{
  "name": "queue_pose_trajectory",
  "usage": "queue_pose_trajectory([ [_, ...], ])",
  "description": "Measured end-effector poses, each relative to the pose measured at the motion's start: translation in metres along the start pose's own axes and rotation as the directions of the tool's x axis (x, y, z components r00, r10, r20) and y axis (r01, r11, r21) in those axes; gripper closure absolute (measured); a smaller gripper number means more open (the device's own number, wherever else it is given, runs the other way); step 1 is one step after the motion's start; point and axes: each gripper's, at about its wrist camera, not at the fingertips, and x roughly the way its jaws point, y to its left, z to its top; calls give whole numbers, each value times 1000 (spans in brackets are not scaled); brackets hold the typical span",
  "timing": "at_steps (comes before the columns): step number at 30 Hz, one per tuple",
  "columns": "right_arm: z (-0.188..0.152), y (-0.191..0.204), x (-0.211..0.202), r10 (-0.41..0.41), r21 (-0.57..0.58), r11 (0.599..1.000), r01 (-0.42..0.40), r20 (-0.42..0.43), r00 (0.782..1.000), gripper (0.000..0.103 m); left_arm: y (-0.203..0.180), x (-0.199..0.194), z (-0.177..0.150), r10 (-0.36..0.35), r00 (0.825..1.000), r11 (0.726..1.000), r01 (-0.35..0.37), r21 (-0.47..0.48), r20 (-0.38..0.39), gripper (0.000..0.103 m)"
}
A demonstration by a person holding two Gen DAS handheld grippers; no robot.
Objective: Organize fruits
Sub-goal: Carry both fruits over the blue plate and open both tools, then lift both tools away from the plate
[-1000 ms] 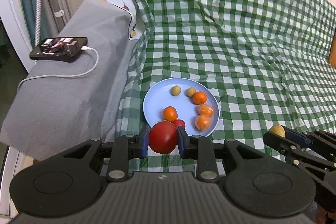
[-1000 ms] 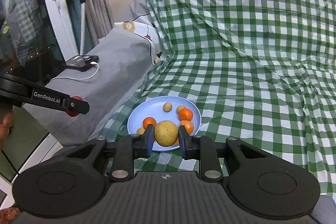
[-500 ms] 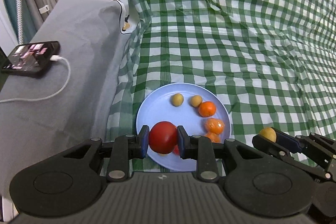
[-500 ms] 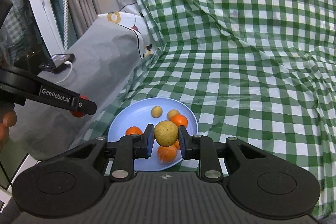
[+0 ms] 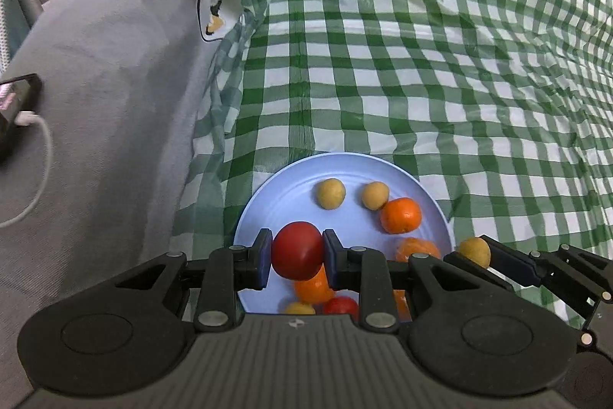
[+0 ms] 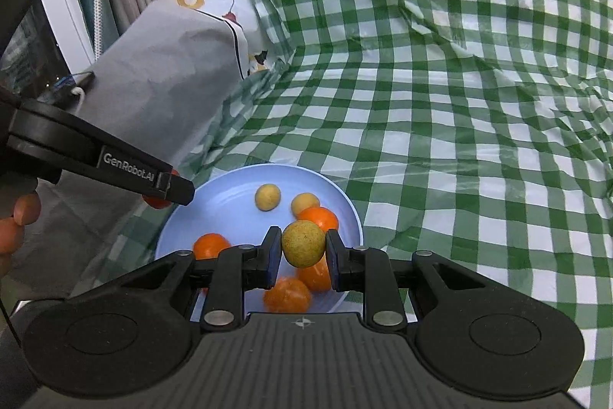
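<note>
Left gripper: clamped on a red fruit, pads pressing its two sides, held over the near left part of the blue plate
Right gripper: closed around a yellow-green fruit, gripped at its widest girth, hanging above the near edge of the plate
Plate: sits on the green checked cloth, close to the grey-covered armrest; it carries two small yellow fruits, an orange and more orange, red and yellow pieces partly hidden behind the left fingers
Red fruit, handling: looks smooth and glossy, so likely slippery and soft-skinned; I'd judge a gentle squeeze across the middle suits it, as a hard pinch could bruise it
Yellow-green fruit, handling: round, matte, speckled skin, probably firm and light; the equator grip looks secure, though a ball like this will roll once let go
Step in hand: both fruits seem about to be set down among the others
Risk: the plate is shallow and already crowded on its right side, so a fruit dropped from height may knock others or roll off; the open left area looks the safer spot
Elsewhere: a phone on a white cable lies on the armrest, well apart from the plate
</note>
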Motion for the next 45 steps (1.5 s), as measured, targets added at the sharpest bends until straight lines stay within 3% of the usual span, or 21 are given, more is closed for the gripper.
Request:
queue_pose_trajectory([
  [11,-1,-3,42,5,-31,1000,-6,-46,999,77,-2,43,9,10,999,1000,-9,21,-46,70],
  [13,0,-1,47,12,-46,999,-15,-53,999,77,-3,45,10,11,999,999,-9,35,-43,51],
  [15,2,0,51,22,-53,998,-25,-67,998,71,-3,40,10,16,1000,999,-15,36,-21,9],
  [16,3,0,51,22,-57,998,-27,-75,997,57,-3,35,9,19,1000,999,-19,31,-3,5],
  [17,4,0,48,19,-59,998,-23,-77,997,51,-3,28,7,20,1000,999,-21,26,18,1],
  [19,6,0,37,7,-48,999,-11,-68,998,32,-2,15,3,22,999,999,-23,25,28,1],
  [21,4,1,20,-6,-34,999,4,-69,998,20,-1,3,-4,35,999,999,-35,18,2,1],
  [24,-2,1,-6,-17,-14,1000,15,-82,997,10,1,-20,-21,45,999,999,-45,-7,-22,1],
  [28,-14,11,-49,-10,3,1000,11,-84,996,6,-1,-56,-49,59,998,998,-59,-17,-30,1],
  [34,-34,32,-109,-51,-5,999,51,-14,999,3,-1,-106,-90,64,998,997,-64,-38,-2,1],
  [45,-57,51,-161,-73,-11,997,74,61,995,1,-7,-153,-131,92,993,995,-90,-43,69,1],
])
